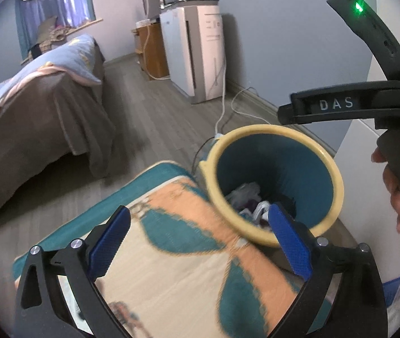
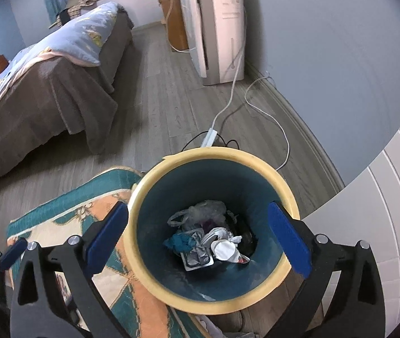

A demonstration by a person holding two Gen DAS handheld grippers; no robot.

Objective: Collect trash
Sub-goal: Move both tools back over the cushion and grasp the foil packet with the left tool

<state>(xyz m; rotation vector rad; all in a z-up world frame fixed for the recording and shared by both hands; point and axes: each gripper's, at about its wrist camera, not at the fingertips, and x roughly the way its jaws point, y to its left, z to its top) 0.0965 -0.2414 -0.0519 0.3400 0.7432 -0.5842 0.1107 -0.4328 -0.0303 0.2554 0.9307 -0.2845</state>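
Both sets of tongs stand wide apart with nothing between their blue pads, so judging by that the step in hand is a drop into the bin, done or nearly so.

From the left wrist: the left gripper (image 1: 200, 238) hangs over the patterned rug (image 1: 177, 253), its right-hand pad overlapping the near rim of the bin (image 1: 338, 180), its other pad out over the rug; the bin, teal inside with a cream rim, stands on the floor at the rug's corner, and some trash (image 1: 252, 201) shows at its bottom; to do this well I would bring these tongs squarely over the mouth before letting anything go, since from here a piece could land on the rug; the right-hand tool (image 1: 349, 104) crosses the upper right, held by a hand (image 1: 395, 194), and its bar reads "DAS"; a green light glows on its arm.

From the right wrist: the right gripper (image 2: 198, 239) is centred over the bin (image 2: 293, 194), pads straddling the mouth, which is the better placing; the trash (image 2: 211, 239) lies inside, a clear bag, a foil blister tray, a white lid, a teal scrap; the next move should be to lift straight clear of the rim, so as not to tip the bin; the white appliance (image 2: 217, 28) by the wall bears marks too small to read.
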